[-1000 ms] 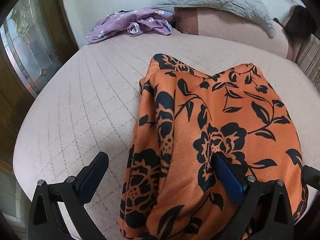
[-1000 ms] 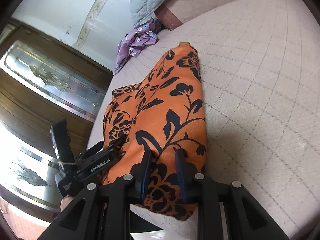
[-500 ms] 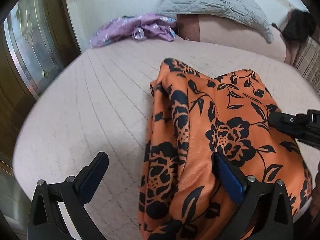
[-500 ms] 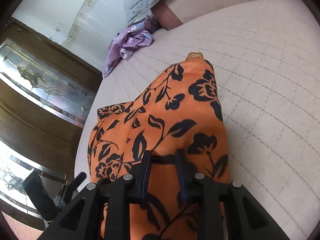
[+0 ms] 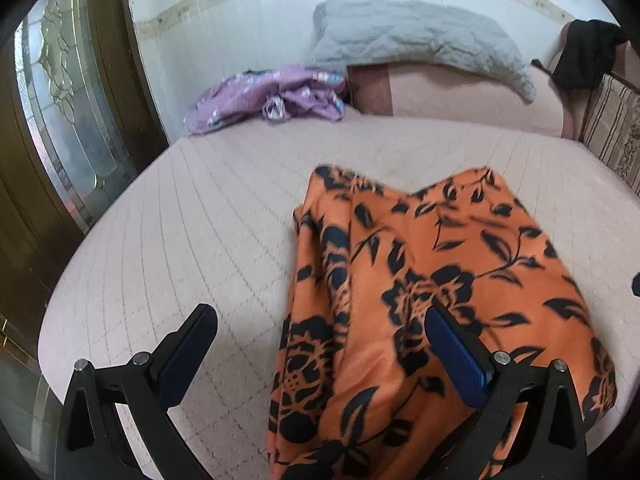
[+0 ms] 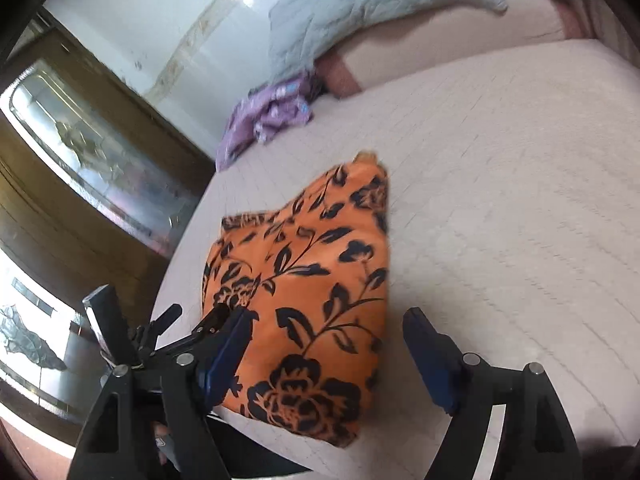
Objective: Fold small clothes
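An orange garment with a black flower print [image 5: 432, 292] lies folded on the pale quilted bed [image 5: 200, 216]; it also shows in the right wrist view [image 6: 308, 292]. My left gripper [image 5: 320, 356] is open, hovering over the garment's near left part, and holds nothing. My right gripper [image 6: 326, 354] is open and empty, raised above the garment's near edge. The left gripper's body [image 6: 172, 336] shows at the lower left of the right wrist view.
A crumpled purple flowered garment [image 5: 268, 98] lies at the bed's far left corner, also in the right wrist view [image 6: 268, 116]. A grey quilted pillow [image 5: 416, 36] rests on a pink bolster [image 5: 472, 96]. A dark wooden door with glass [image 5: 52, 92] stands left of the bed.
My right gripper has opened and let go of the orange garment, which now lies flat on the bed. Both grippers have drawn back and up from it.
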Demonstrator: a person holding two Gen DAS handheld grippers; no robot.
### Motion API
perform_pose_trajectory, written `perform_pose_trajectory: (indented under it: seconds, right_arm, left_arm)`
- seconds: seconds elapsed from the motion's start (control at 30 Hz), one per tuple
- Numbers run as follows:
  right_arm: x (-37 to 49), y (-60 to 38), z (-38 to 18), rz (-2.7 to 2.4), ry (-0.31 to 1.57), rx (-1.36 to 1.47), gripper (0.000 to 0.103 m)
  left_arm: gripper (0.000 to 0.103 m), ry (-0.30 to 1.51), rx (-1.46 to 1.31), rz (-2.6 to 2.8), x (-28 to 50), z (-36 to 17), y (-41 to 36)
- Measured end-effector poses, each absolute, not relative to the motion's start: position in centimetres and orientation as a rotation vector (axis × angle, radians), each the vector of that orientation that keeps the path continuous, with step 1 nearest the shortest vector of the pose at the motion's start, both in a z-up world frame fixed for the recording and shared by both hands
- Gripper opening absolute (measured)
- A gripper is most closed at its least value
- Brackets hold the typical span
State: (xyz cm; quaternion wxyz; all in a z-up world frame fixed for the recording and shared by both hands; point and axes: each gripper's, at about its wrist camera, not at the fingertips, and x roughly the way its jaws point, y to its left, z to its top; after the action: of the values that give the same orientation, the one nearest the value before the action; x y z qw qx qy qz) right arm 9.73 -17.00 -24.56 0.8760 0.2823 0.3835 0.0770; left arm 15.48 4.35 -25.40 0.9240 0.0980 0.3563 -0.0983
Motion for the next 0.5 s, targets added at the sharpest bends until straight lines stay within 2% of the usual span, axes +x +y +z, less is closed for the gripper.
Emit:
perform_pose_trajectory:
  seconds: [0.5]
  right_arm:
    - [10.6,-16.3,-25.6,0.145,0.784,0.584,0.081]
  left_arm:
    - [0.103,0.673,0.292,-0.218,12.5,-25.8,1.9]
